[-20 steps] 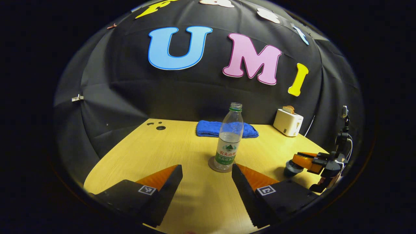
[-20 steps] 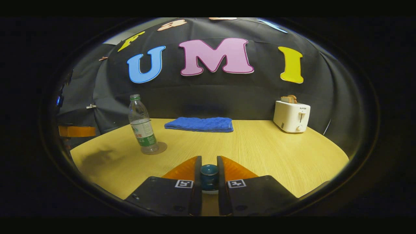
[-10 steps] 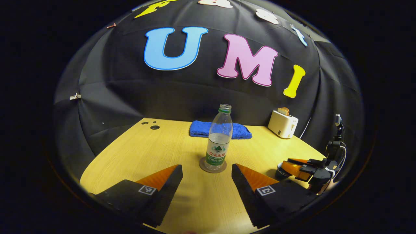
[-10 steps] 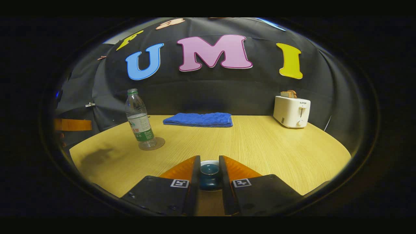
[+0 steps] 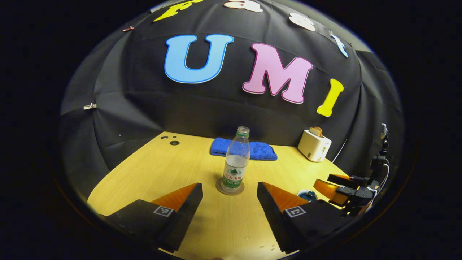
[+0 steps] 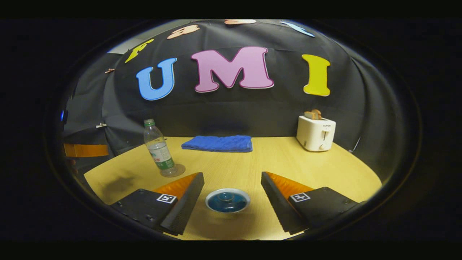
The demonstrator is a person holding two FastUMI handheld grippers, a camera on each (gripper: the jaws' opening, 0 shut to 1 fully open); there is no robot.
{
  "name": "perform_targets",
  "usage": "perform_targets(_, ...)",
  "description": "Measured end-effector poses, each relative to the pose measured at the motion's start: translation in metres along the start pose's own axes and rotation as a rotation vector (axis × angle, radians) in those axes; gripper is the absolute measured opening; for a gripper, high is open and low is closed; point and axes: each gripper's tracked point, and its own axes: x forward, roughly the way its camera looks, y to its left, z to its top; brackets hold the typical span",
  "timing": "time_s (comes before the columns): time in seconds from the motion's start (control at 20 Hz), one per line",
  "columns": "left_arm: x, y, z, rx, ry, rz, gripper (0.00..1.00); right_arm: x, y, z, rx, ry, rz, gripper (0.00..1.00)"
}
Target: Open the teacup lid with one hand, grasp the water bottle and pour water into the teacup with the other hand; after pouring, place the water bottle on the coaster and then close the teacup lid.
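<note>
The left gripper view looks low across the pale wooden counter (image 5: 162,169) toward the black cloth wall. The right gripper view faces likewise, seemingly from farther right. Both share the clear plastic water bottle (image 5: 234,164), folded blue towel (image 6: 217,143) and white toaster (image 6: 316,133)

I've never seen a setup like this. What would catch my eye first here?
Probably the clear water bottle, standing upright without a cap on a round coaster mid-table. Next, the lidded blue teacup lying between the right gripper's spread fingers. At the table's back edge lie a folded blue towel and a white toaster with bread in it.
</note>
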Motion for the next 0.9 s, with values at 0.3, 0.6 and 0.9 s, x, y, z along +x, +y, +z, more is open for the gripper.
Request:
perform_targets(0.3,-0.045,-0.026,0.049,-0.037,-0.012,0.076,0.96,-0.072,-0.023,0.087,-0.008,-0.028,-0.036,0.98)
perform_targets(0.6,-0.101,-0.044,0.068,-0.023,-0.026,0.155,0.96,-0.128,-0.047,0.138,-0.022,-0.069,-0.051,0.98)
perform_targets(0.9,-0.138,-0.058,0.045,-0.038,-0.016,0.193,0.96,-0.186,-0.049,0.14,-0.069,-0.075,-0.065,0.97)
